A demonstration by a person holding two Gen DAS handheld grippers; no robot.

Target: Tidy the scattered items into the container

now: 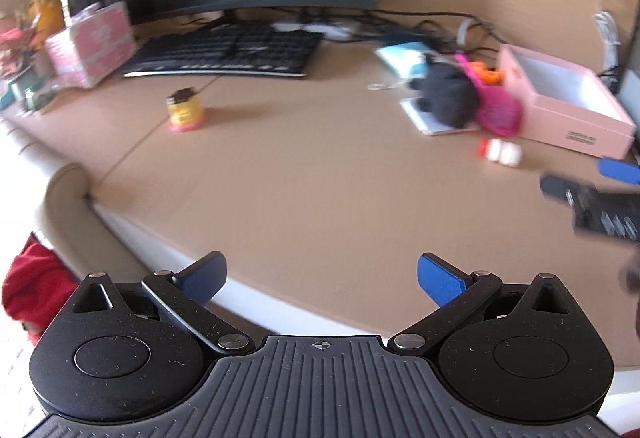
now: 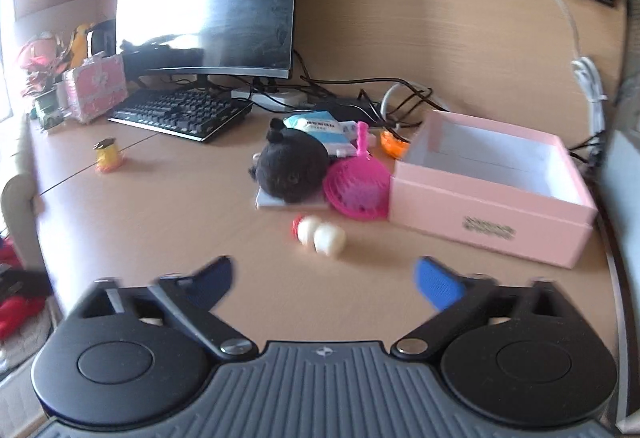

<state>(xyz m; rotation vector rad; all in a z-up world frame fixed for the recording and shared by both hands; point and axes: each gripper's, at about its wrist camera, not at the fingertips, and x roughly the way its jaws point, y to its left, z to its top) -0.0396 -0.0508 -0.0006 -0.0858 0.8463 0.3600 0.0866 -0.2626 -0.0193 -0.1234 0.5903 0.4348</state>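
Left gripper [image 1: 322,280] jaws open, empty, over the counter [image 1: 300,178] edge. Right gripper [image 2: 324,278] jaws apart, nothing between; white toy [image 2: 323,234] ahead, pink box [image 2: 490,210] beside it.

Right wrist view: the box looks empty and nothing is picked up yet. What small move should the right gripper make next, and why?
Probably ease the right gripper forward and down to straddle the small white toy with the red end. It lies loose on the desk just ahead of the open, empty gripper, nearer than the black plush or pink scoop, and the open pink box sits close to its right.
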